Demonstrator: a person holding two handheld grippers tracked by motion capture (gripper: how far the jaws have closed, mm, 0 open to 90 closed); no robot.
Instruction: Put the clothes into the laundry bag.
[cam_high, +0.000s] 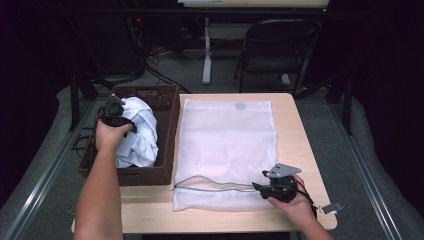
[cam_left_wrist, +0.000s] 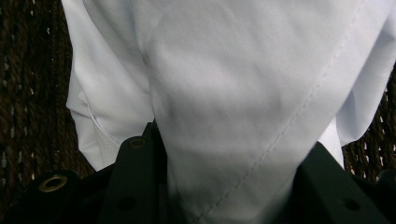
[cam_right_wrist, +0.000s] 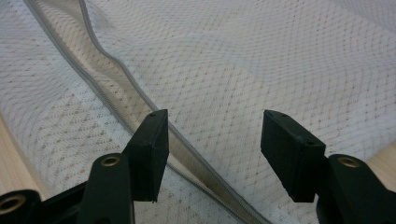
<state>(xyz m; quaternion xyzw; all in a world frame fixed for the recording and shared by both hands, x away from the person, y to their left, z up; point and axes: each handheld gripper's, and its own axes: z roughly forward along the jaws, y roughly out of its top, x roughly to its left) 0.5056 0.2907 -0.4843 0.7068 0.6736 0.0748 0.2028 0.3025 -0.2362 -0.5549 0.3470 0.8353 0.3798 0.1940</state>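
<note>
Nearest to the person, the right gripper (cam_high: 257, 186) rests on the near right part of the table (cam_high: 290, 220), at the zipper opening (cam_high: 215, 184) of the mesh bag (cam_high: 225, 145). Its jaws are spread wide, with the upper mesh layer between them; the pads do not press on it. The bag lies flat in the middle of the table, and its opening gapes a little along the near edge. Further away on the left, the left gripper (cam_high: 120, 120) is over the brown basket (cam_high: 167, 100). Its jaws pinch a fold of the white cloth (cam_left_wrist: 224, 93), which lies bunched inside the basket.
</note>
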